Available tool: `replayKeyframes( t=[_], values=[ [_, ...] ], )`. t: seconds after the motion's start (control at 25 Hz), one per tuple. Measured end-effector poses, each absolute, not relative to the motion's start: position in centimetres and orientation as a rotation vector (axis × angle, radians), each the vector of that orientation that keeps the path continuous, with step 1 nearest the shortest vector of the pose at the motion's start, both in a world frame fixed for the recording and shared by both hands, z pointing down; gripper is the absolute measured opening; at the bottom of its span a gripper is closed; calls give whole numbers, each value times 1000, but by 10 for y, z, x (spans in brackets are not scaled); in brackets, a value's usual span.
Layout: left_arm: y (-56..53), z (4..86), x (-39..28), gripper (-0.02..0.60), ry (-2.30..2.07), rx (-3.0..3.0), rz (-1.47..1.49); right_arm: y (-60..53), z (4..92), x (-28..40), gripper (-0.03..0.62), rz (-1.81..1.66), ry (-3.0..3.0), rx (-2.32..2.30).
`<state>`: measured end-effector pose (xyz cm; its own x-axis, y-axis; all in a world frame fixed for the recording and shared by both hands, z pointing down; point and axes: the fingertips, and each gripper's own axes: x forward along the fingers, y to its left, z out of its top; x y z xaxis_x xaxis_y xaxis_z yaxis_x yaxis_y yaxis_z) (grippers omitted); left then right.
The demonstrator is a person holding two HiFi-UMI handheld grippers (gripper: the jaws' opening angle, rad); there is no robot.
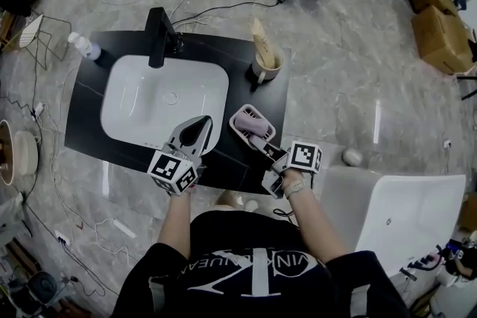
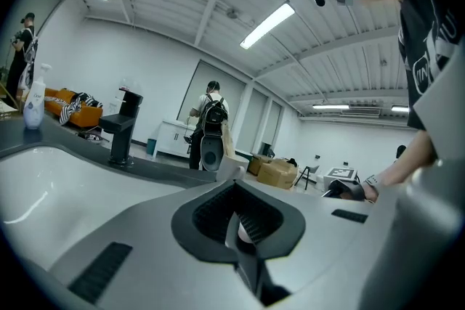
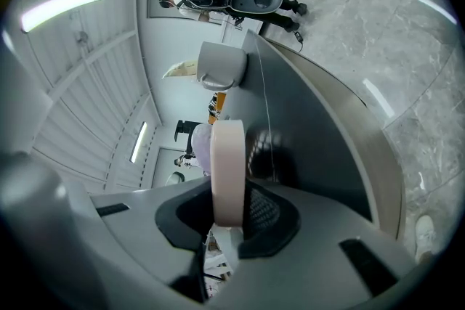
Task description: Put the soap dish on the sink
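Observation:
The pink soap dish [image 1: 250,124] hangs over the front right part of the black counter [image 1: 246,89], just right of the white sink basin [image 1: 141,97]. My right gripper [image 1: 270,153] is shut on the dish's near rim. In the right gripper view the dish's pale pink rim [image 3: 227,170] stands on edge between the jaws of that gripper [image 3: 231,221]. My left gripper [image 1: 195,129] hovers over the basin's front right corner, its jaws shut with nothing held. In the left gripper view the tips of the left gripper [image 2: 238,232] meet above the basin's white rim.
A black faucet [image 1: 158,36] stands behind the basin, a soap bottle [image 1: 83,45] at the counter's back left, a cup [image 1: 266,65] with a tall item at back right. A white tub [image 1: 387,212] sits on the floor to the right; cables lie on the floor at left.

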<state>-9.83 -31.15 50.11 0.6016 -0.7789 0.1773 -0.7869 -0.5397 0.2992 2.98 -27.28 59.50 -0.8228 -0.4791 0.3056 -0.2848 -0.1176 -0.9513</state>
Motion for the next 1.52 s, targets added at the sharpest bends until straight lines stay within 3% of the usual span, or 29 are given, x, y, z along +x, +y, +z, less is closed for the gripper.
replayKeyframes(
  t=[0.96,1.08,1.52],
  values=[
    [-349,514,-118,15,-1172,2486,-31,-297,604,13,66,-2184,1843,-1027],
    [-348,518,-113,15,-1144,2494,-18,-298,602,11,173,-2193,1771,-986],
    [-254,544,8,15,-264,2538,336,-298,594,4,275,-2214,1624,-946]
  ],
)
